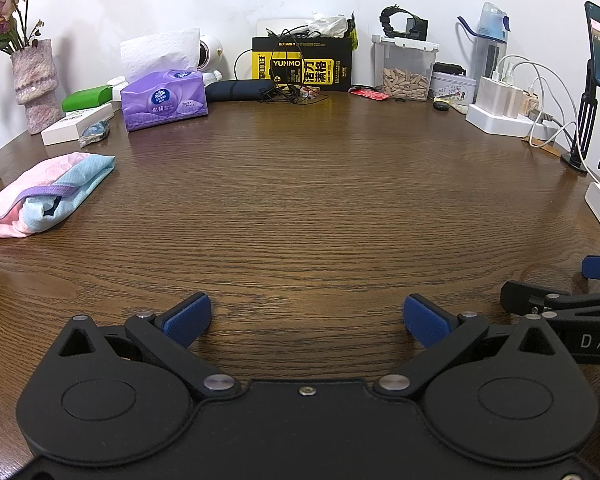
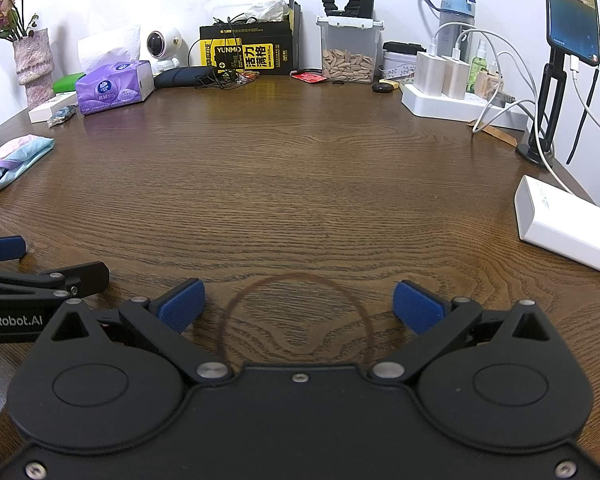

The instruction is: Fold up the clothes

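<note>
A folded pink and light-blue garment (image 1: 46,192) with a purple trim lies at the left side of the wooden table (image 1: 300,200); the right wrist view shows this garment (image 2: 14,158) at its far left. My left gripper (image 1: 307,320) stands open low over the table's near edge, with nothing between its blue pads. My right gripper (image 2: 299,306) is open too, empty, just right of the left one. Both are well clear of the garment. The right gripper's fingers (image 1: 540,300) show at the right edge of the left wrist view.
Along the back wall stand a vase (image 1: 36,84), a purple tissue box (image 1: 164,98), a black and yellow box (image 1: 304,64), a clear container (image 1: 406,68), a white power strip with chargers (image 1: 504,112) and a phone on a stand (image 2: 572,12). A white box (image 2: 568,224) lies at the right.
</note>
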### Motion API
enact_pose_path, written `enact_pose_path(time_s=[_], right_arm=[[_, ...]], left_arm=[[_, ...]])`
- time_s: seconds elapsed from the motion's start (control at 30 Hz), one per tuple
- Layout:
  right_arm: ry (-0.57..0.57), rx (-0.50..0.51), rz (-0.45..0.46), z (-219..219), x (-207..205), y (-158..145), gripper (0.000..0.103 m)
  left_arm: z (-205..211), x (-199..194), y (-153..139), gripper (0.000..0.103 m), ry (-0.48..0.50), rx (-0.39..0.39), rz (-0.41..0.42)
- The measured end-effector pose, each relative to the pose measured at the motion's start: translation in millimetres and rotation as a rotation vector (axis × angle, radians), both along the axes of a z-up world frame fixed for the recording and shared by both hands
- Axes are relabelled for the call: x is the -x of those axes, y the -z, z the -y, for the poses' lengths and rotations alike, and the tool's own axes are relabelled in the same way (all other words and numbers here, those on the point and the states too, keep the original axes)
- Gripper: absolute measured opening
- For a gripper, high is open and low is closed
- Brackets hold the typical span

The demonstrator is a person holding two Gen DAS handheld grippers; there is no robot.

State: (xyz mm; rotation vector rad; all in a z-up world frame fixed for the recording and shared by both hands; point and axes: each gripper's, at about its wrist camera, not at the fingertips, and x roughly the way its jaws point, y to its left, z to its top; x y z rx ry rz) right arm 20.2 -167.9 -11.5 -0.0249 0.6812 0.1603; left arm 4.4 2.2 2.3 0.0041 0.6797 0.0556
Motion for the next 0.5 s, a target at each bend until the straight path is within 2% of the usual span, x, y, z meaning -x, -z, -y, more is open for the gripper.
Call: enact_pose_path(time_s=[0.5], right_arm=[[-0.057,0.005,0.002,4.5,9.5,-0.2,0.103]], left_arm=[[1.2,-0.1,0.3,0.103,0.0,-0.001,0.0]])
